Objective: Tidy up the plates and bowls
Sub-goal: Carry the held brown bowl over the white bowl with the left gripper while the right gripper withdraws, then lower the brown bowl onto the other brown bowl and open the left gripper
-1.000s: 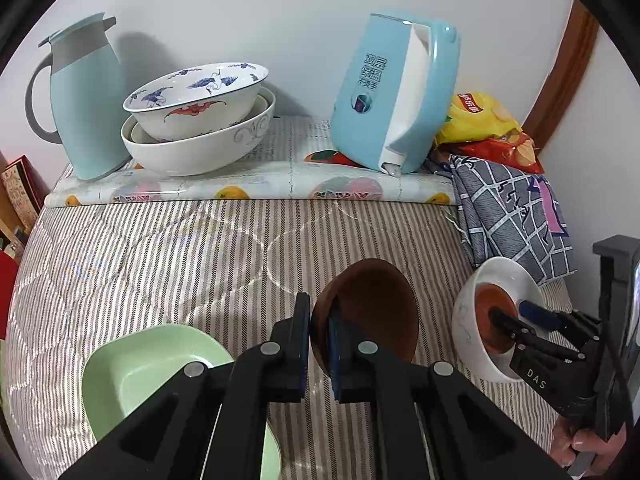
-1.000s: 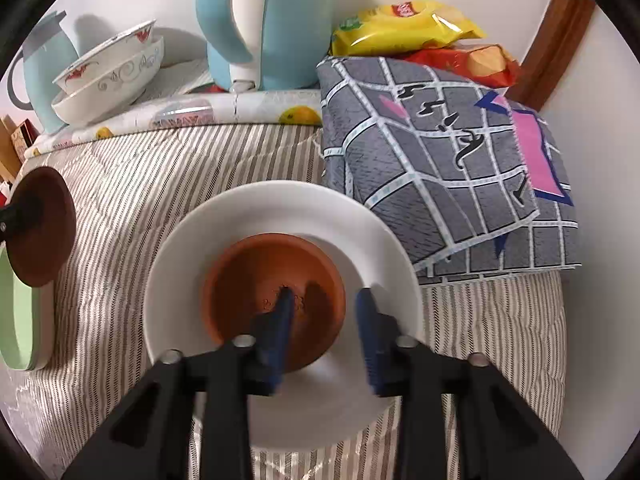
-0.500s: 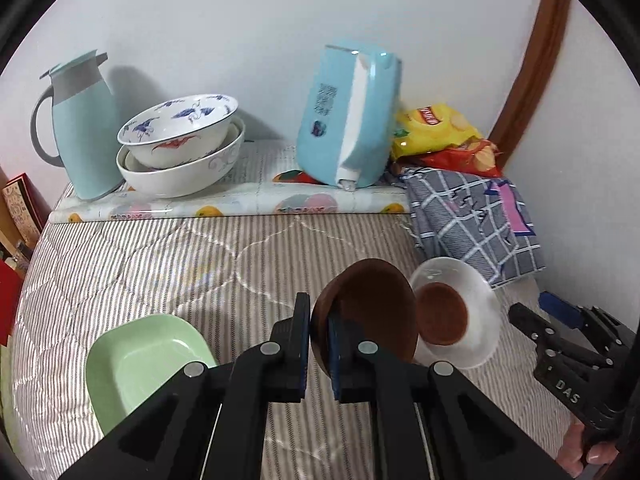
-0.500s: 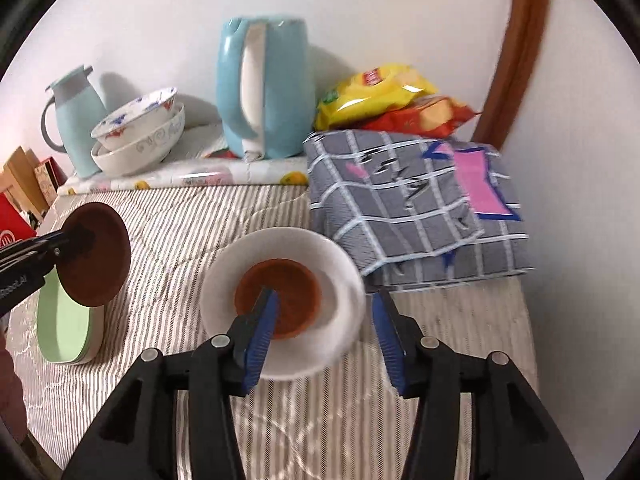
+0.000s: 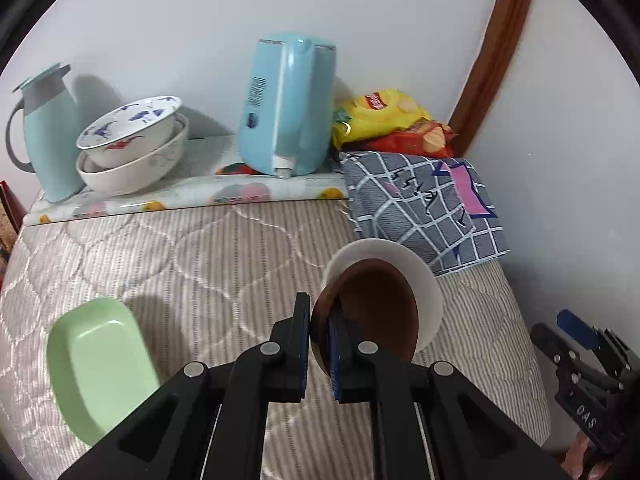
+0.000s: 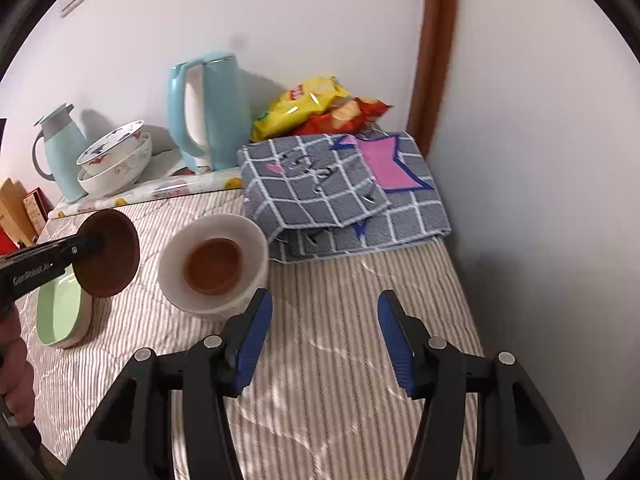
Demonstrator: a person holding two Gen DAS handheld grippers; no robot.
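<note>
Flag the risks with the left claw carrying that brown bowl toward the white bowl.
1. The left claw pinches the brown bowl by its rim only, tilted; it could slip or swing out.
2. The white bowl already holds a brown dish and sits on a soft striped quilt; a hard drop could rock or tip it.
3. The open right claw hangs close beside the white bowl and could get bumped.
</note>
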